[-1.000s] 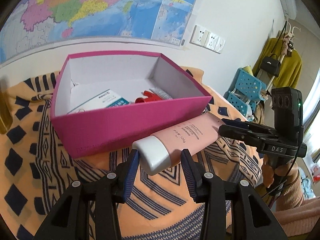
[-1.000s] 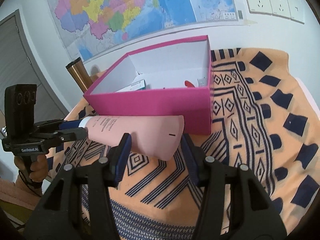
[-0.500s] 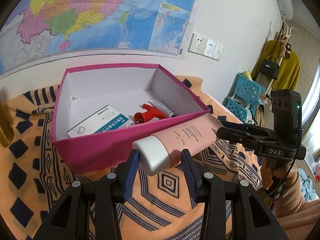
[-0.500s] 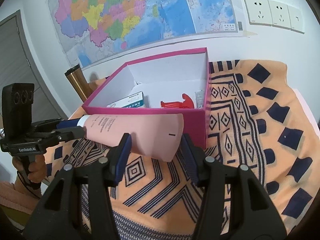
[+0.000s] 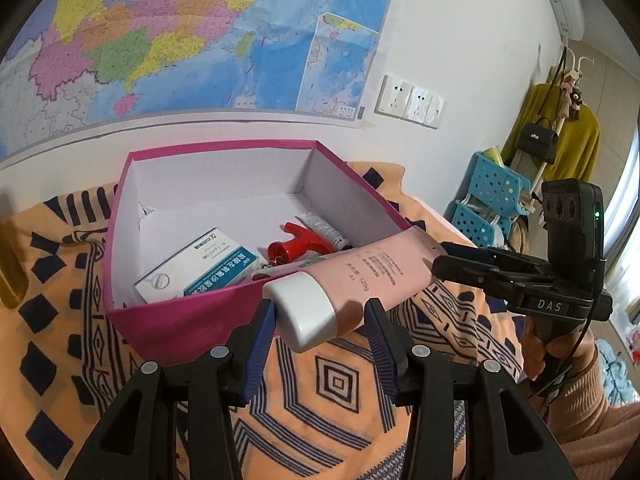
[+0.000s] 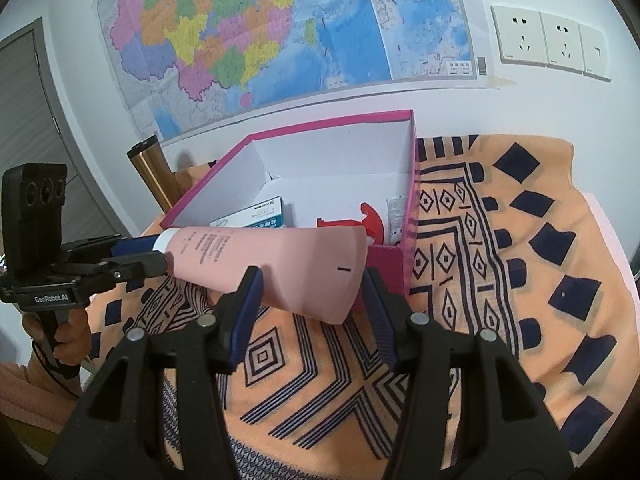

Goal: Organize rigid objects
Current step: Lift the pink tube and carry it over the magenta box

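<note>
Pink tube (image 5: 360, 276) carried level over the magenta box (image 5: 168, 320) rim, near the desk's front edge.
Left gripper (image 5: 320, 316) fingers grip its cap, right gripper (image 6: 312, 288) fingers its crimped end; best lowered evenly, clearing the wall.

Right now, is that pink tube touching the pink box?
Cannot tell. In both wrist views the pink tube, held between the two grippers, overlaps the pink box's near rim; neither shows contact or a gap.

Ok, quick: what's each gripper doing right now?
Left gripper: shut on the cap end of the pink tube.
Right gripper: shut on the tube's flat end.
</note>
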